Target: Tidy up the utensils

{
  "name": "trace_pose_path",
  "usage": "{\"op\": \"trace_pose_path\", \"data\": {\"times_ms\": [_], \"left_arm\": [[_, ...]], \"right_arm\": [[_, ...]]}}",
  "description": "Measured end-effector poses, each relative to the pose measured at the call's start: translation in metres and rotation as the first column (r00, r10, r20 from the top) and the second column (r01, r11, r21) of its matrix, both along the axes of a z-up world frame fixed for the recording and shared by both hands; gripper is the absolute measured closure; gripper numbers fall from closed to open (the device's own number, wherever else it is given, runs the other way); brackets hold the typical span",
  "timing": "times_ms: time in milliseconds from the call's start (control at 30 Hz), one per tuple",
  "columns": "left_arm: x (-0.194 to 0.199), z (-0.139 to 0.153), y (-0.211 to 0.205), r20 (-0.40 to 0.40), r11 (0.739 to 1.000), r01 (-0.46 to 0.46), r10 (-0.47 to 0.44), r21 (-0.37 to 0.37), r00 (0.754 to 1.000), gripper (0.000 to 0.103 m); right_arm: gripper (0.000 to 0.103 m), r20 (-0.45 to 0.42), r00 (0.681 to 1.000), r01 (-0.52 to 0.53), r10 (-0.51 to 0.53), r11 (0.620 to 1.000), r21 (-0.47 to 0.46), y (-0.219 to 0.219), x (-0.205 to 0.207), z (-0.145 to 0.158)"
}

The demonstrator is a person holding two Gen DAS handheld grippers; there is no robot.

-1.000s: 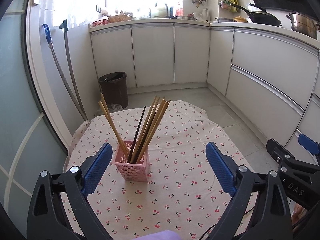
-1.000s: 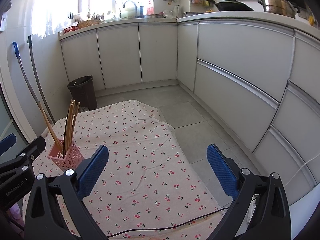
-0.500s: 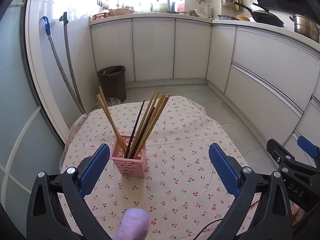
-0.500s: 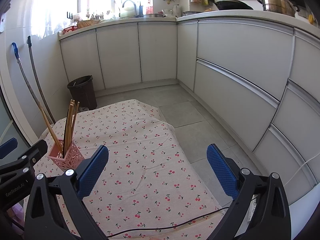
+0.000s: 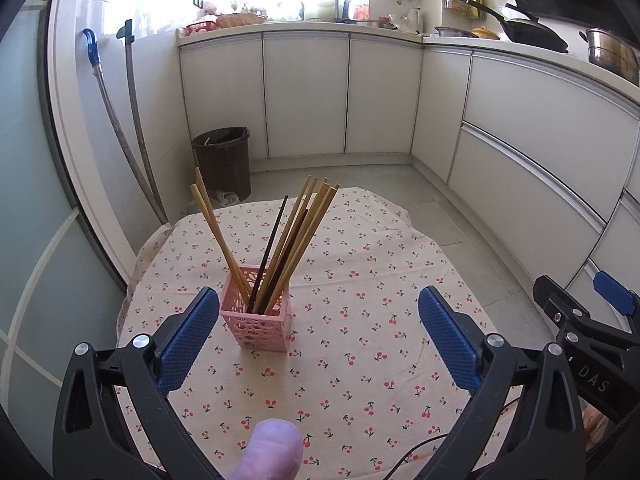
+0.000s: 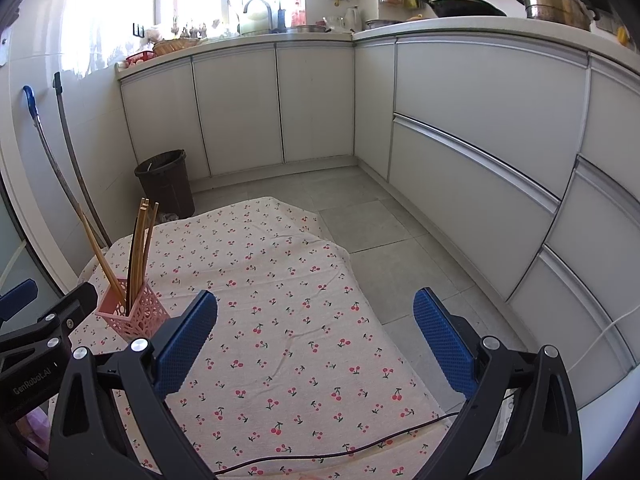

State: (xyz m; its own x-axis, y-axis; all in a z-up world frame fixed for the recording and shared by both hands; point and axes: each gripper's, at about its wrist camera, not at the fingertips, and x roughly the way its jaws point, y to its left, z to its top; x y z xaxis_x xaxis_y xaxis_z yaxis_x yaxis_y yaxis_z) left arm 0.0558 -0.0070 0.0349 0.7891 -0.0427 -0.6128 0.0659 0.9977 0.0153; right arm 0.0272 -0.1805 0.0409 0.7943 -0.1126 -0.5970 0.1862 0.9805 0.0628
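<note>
Cabinets (image 5: 304, 92) wrap the far side of the room from ten o'clock round to three, white doors under a counter (image 6: 480, 26) crowded with a wok (image 5: 532, 34) and a pot (image 6: 556, 6). Below them lies grey floor (image 6: 384, 220), and nearer me the table (image 5: 360, 360) under its cherry-print cloth fills the lower half of both views. A dark bin (image 5: 224, 160) stands on the floor at eleven o'clock, just past the table's far edge, with two long handles (image 5: 132, 152) leaning on the wall beside it.

My left claw (image 5: 318, 336) is spread wide with nothing between its blue pads; it has just been opening the last bit. My right claw (image 6: 316, 336) is spread as wide, over bare cloth, nothing in it.

The pink holder (image 5: 258, 322) stands upright on the cloth just beyond my left pad, at about eleven o'clock from the left claw. Chopsticks (image 5: 296, 240) fan out of it, most leaning right, two leaning left, one dark. A thin black cable (image 6: 320, 456) crosses the near edge at six o'clock. A fingertip (image 5: 272, 454) pokes in at six.
</note>
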Motion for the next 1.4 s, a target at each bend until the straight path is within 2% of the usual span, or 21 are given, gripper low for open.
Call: {"op": "trace_pose_path", "data": {"times_ms": [1400], "left_arm": [[0.0016, -0.0020, 0.0018, -0.022, 1.000, -0.018, 0.018, -0.010, 1.000, 0.007]], "right_arm": [[0.007, -0.016, 1.000, -0.005, 0.005, 1.000, -0.003, 0.0023, 0.0007, -0.0044]]}}
